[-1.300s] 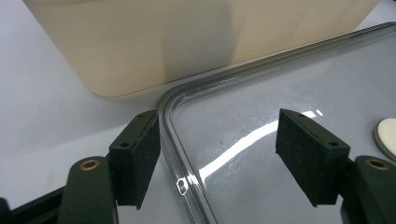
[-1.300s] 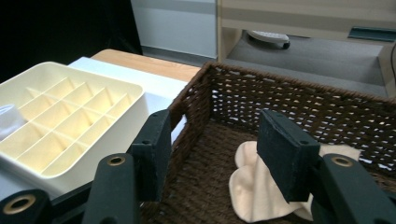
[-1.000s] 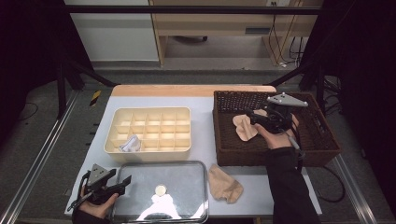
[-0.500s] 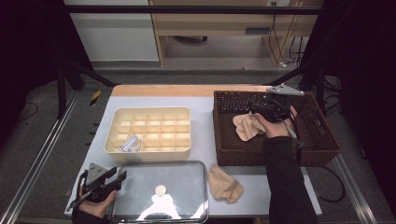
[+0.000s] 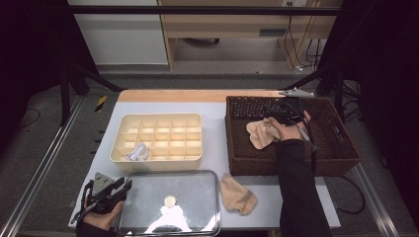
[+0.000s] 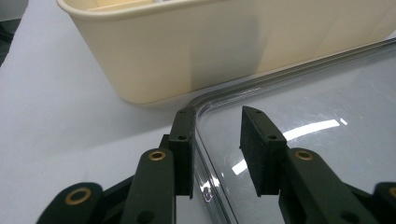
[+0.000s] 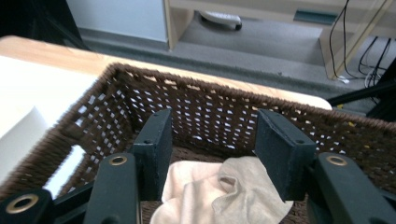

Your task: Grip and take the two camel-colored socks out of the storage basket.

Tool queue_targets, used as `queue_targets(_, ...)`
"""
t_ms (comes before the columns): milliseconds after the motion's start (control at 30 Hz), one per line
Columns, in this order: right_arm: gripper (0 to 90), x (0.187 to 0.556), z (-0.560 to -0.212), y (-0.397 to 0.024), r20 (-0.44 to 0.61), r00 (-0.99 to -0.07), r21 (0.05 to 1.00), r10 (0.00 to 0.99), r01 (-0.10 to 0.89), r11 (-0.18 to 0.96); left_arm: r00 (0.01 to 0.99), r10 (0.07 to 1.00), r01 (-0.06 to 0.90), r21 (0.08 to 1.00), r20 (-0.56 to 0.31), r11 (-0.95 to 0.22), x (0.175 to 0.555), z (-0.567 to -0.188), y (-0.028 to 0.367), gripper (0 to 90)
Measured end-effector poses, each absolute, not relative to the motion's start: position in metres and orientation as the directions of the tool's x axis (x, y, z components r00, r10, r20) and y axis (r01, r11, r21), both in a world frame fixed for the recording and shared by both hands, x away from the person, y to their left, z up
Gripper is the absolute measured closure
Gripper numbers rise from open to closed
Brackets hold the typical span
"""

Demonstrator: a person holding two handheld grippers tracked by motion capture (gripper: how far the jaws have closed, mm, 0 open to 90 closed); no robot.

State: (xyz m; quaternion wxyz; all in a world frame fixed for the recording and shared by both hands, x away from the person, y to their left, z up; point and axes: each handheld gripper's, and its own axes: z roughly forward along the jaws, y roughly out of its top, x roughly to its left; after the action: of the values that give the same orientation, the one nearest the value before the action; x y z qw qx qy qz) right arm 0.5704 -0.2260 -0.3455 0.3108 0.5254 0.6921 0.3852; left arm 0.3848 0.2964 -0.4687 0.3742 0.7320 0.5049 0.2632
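Left gripper (image 6: 215,144): jaws just narrowed, still apart, straddling clear lid (image 6: 327,116) rim
Right gripper (image 7: 212,149): jaws apart above beige sock (image 7: 219,193) in wicker basket (image 7: 116,93)

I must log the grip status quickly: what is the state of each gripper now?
Left tongs: open, have just been closing astride the clear lid's corner rim, not pressing.
Right tongs: open, beige sock between them in the wicker basket.

Beyond my white table (image 5: 212,111) with its pale wood far edge lies a grey floor (image 5: 232,74); a light wooden bench (image 5: 232,24) stands against the white wall (image 5: 118,34); black cables (image 5: 301,44) hang at its right; dark curtains (image 5: 29,59) flank both sides.
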Motion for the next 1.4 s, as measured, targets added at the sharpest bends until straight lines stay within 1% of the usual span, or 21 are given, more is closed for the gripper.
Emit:
queue_targets(167, 47.2, 0.578, -0.356, -0.224, -0.042, -0.254, 0.841, 0.966, 0.514, 0.172, 0.353, 0.936, 0.542, 0.814, 0.007, -0.210, 0.384, -0.469, 0.296, 64.5)
queue_targets(400, 48.2, 0.589, -0.376, -0.223, -0.061, -0.237, 0.797, 0.970, 0.573, 0.190, 0.355, 0.935, 0.539, 0.816, 0.008, -0.212, 0.385, -0.469, 0.297, 61.2)
queue_targets(500, 48.4, 0.589, -0.381, -0.225, -0.049, -0.229, 0.802, 0.972, 0.572, 0.175, 0.356, 0.934, 0.541, 0.814, 0.006, -0.211, 0.384, -0.469, 0.297, 60.6)
queue_targets(600, 48.4, 0.590, -0.389, -0.229, -0.050, -0.219, 0.779, 0.974, 0.602, 0.176, 0.359, 0.933, 0.541, 0.812, 0.014, -0.220, 0.385, -0.469, 0.296, 60.0)
queue_targets(700, 48.8, 0.590, -0.395, -0.233, -0.035, -0.215, 0.777, 0.976, 0.608, 0.162, 0.358, 0.934, 0.541, 0.811, 0.017, -0.223, 0.385, -0.469, 0.296, 59.6)
queue_targets(800, 48.7, 0.590, -0.405, -0.237, -0.022, -0.204, 0.751, 0.979, 0.643, 0.151, 0.357, 0.934, 0.541, 0.811, 0.018, -0.223, 0.385, -0.469, 0.296, 59.3)
queue_targets(1067, 46.3, 0.592, -0.415, -0.235, -0.023, -0.215, 0.705, 0.976, 0.689, 0.169, 0.359, 0.933, 0.541, 0.811, 0.018, -0.224, 0.385, -0.469, 0.296, 58.8)
queue_targets(1200, 45.3, 0.593, -0.419, -0.238, -0.009, -0.205, 0.686, 0.979, 0.711, 0.155, 0.360, 0.933, 0.541, 0.811, 0.017, -0.223, 0.385, -0.470, 0.296, 58.7)
queue_targets(1400, 45.9, 0.595, -0.423, -0.237, -0.006, -0.210, 0.646, 0.978, 0.745, 0.164, 0.359, 0.933, 0.541, 0.810, 0.019, -0.224, 0.385, -0.469, 0.296, 58.6)
